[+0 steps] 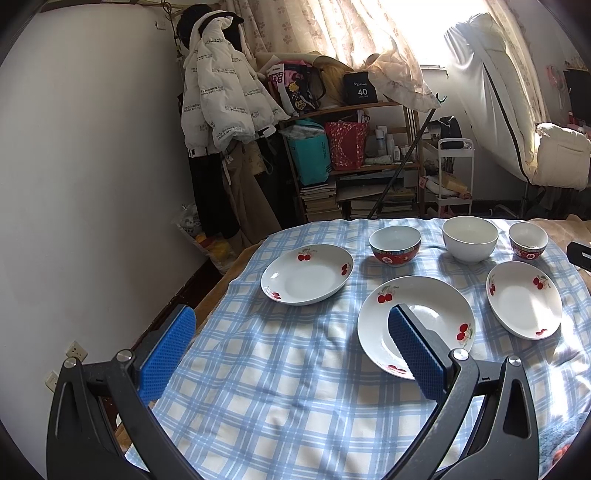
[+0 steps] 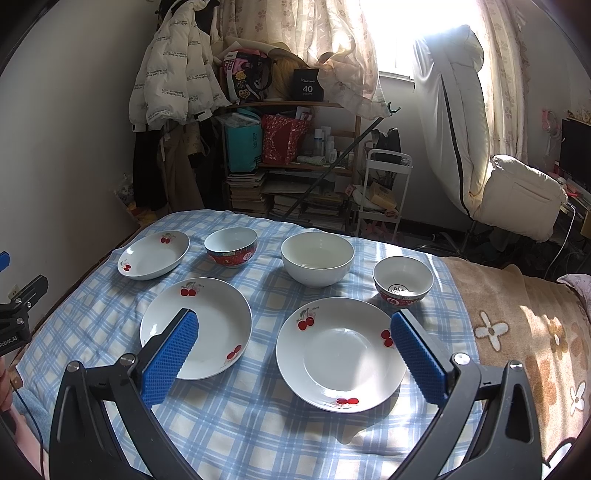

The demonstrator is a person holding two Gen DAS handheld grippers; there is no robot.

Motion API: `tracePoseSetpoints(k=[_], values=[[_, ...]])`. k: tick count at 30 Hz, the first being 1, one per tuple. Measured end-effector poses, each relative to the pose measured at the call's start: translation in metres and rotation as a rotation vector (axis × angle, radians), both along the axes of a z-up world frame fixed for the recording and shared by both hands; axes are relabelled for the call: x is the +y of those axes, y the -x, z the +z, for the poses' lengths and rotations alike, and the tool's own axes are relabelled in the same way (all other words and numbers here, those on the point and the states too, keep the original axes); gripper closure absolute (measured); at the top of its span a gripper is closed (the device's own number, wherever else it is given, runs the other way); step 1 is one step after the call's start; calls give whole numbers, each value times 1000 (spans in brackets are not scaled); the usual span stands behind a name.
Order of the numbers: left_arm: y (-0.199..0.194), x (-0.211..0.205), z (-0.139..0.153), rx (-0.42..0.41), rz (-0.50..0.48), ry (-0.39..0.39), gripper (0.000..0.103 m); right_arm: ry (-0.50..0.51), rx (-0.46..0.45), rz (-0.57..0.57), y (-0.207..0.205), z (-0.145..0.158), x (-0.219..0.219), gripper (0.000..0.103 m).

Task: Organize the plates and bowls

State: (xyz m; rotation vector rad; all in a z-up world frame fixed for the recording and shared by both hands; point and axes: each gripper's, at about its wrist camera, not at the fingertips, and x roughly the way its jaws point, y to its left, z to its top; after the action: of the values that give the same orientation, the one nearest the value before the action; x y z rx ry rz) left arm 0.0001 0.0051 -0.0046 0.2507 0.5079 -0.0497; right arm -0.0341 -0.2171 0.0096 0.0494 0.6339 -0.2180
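Both tools spread and empty: right tool (image 2: 295, 354) nearer, straddling near-right cherry plate (image 2: 340, 354) on bed's checked cloth (image 2: 258, 424); left tool (image 1: 291, 347) offset leftward.

We see a plain pale wall (image 1: 92, 166) on the left, with sockets (image 1: 75, 350) low down near the floor. A white puffer jacket (image 1: 225, 96) hangs over dark clothes in the corner. Beside it stands a wooden shelf (image 2: 291, 166) crowded with bags, bottles and stacks of books; a black box marked 40 (image 2: 308, 85) sits on top. A small white trolley (image 2: 384, 192) stands just to the right of the shelf. Floral curtains (image 2: 295, 33) cover a bright window (image 2: 395, 40), and strong daylight falls across the blue checked cloth (image 2: 258, 413) and the beige flowered blanket (image 2: 524, 332). A white covered object (image 2: 454, 122) leans near the window above a cream padded chair (image 2: 517, 195).
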Motion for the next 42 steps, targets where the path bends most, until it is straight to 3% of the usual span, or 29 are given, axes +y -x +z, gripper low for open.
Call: tracePoseSetpoints(k=[42], values=[[-1,2,-3,6,0,-8,1,-1,6,2,-4,3,-1,0]])
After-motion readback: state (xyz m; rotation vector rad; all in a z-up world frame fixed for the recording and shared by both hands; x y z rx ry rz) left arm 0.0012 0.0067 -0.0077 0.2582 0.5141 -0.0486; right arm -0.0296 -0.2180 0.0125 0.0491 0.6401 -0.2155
